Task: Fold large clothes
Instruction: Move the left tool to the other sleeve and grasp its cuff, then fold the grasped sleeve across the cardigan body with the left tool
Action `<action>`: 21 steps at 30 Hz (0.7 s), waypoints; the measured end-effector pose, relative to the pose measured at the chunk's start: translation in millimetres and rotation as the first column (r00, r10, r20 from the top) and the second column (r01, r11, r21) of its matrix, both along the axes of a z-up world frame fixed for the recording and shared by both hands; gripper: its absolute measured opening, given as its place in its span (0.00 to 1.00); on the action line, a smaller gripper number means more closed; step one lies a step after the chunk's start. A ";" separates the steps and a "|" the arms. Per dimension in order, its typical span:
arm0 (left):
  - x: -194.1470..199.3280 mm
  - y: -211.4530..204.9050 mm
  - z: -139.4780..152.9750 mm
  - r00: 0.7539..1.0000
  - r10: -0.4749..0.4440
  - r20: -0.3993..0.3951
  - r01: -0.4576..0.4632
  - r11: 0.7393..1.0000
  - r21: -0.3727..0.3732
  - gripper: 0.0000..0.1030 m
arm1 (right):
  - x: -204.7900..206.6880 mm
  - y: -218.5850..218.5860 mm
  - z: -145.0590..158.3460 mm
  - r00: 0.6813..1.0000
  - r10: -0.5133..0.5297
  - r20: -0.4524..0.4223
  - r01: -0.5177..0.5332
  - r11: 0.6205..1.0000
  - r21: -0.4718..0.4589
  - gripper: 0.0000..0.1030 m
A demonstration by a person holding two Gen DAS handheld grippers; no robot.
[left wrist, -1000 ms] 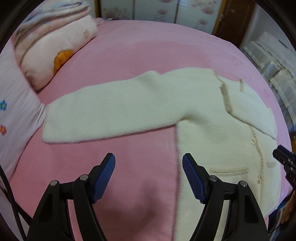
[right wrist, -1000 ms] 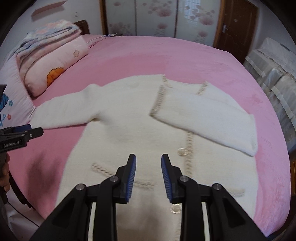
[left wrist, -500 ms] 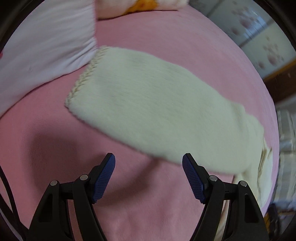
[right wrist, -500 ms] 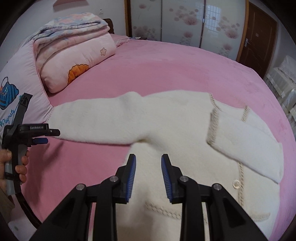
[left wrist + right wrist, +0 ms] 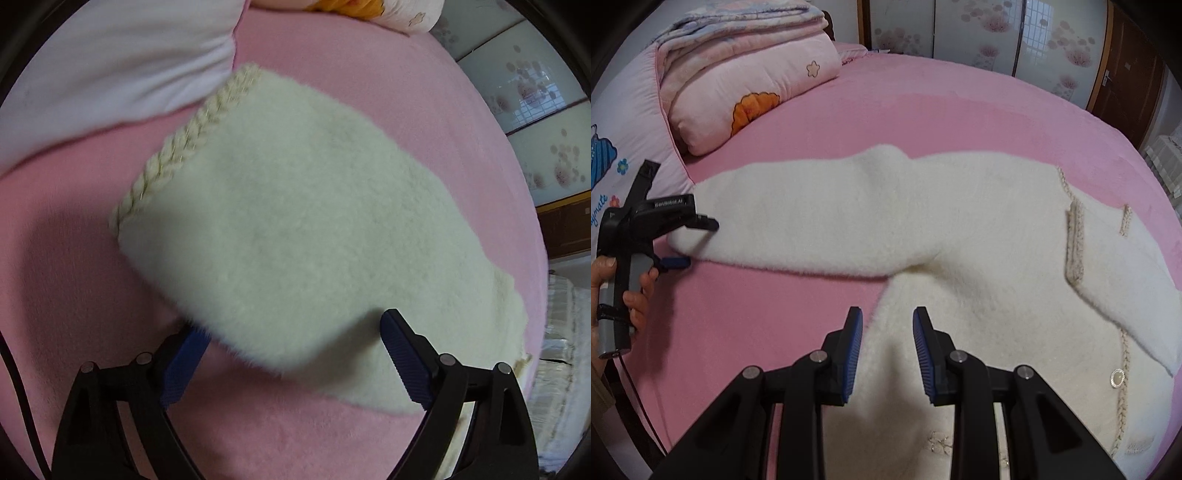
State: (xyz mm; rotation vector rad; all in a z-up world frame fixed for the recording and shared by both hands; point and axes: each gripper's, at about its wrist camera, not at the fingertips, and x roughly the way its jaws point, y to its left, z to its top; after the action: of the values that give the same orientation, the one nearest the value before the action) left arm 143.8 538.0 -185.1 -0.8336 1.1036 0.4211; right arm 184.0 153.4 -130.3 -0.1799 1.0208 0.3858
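Cardigan [image 5: 303,236], cream and fluffy, fills the left wrist view: its outstretched sleeve lies on the pink bed cover [image 5: 92,258], braided cuff [image 5: 177,147] toward the upper left, near a white pillow [image 5: 110,62]. Left gripper [image 5: 295,350] stands wide apart, its jaws having just been opening; the sleeve passes between them, one blue pad [image 5: 404,360] over the fabric, the other partly hidden under the sleeve's edge. No pinch on the cloth is visible.

Right wrist view: the cardigan [image 5: 960,258] lies spread flat across the bed cover [image 5: 923,110], one sleeve stretched left, the other folded over the chest at right. Right gripper [image 5: 888,343] hovers above the body of the garment near its side edge, jaws narrowly parted, nothing between them. At far left a hand [image 5: 631,291] holds the left gripper [image 5: 694,240] at the sleeve end. A folded quilt [image 5: 746,74] lies at the head of the bed.
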 end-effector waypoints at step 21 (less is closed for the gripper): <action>35.6 -287.3 147.8 0.816 -0.521 0.250 0.343 0.785 0.516 0.11 | -34.8 -178.6 -6.3 0.959 -0.279 -0.048 0.282 0.957 0.069 0.27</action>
State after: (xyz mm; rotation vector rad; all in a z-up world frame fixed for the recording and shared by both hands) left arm 179.4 250.7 -37.4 -0.2038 0.7527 0.0939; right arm 149.3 -25.2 -136.7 0.0411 1.0508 0.1685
